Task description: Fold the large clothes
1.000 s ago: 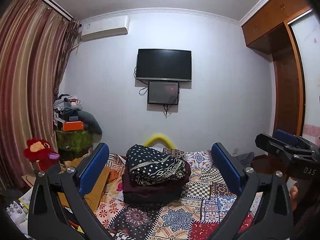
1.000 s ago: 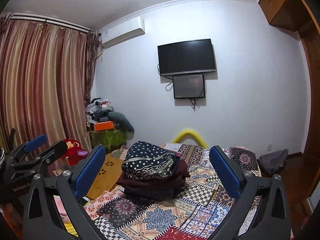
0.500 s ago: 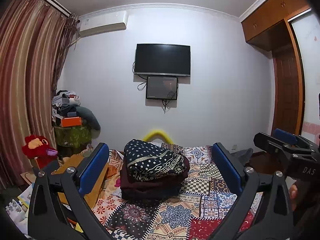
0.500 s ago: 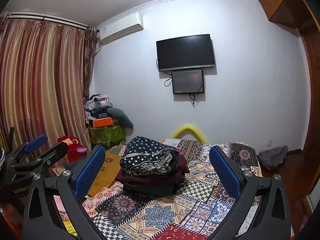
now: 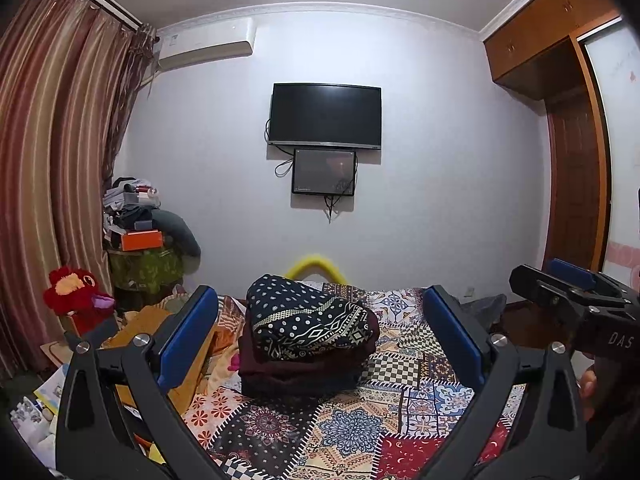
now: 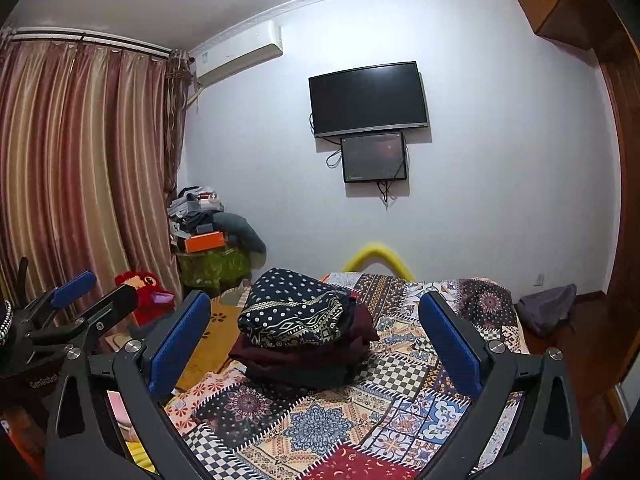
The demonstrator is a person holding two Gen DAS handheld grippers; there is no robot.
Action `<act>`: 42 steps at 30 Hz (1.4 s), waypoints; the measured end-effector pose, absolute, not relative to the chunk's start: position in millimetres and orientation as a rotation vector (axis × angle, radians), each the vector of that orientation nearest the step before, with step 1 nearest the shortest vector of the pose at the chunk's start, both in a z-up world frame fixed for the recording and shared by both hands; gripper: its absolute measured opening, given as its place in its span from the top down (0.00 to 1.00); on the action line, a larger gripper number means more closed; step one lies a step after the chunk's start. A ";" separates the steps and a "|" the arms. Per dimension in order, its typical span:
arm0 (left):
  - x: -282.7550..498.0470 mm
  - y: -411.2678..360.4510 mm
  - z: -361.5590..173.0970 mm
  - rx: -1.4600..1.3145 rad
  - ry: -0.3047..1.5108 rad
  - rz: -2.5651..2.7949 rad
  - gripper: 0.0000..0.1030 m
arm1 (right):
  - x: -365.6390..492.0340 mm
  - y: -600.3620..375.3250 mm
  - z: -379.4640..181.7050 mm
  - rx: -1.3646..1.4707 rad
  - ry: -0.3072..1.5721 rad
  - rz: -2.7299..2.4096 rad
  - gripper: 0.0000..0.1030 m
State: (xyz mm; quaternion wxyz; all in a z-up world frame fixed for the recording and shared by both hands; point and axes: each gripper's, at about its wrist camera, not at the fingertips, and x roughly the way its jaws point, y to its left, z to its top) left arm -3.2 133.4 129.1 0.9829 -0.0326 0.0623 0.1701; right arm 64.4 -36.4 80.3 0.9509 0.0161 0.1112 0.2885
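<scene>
I see a bed covered by a patchwork quilt filling the lower part of both wrist views, set against a plain wall. A striped curtain hangs at the left side of the room. On the wall I note a dark television with a smaller screen mounted directly under it.

The folded clothes stack sits on the quilt towards the far end of the bed: a navy dotted piece on top, maroon and darker layers beneath. It lies apart from both tools, framed between the fingers in each view.

My left gripper is held above the near end of the bed, jaws spread wide, nothing between them. My right gripper is likewise spread wide and empty. Each tool appears at the edge of the other's view.

A red plush toy sits on the floor by the curtain.
</scene>
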 end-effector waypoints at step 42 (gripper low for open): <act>10.9 139.1 116.9 -0.121 0.168 0.304 0.00 | 72.6 -32.9 70.7 0.012 0.259 0.565 0.00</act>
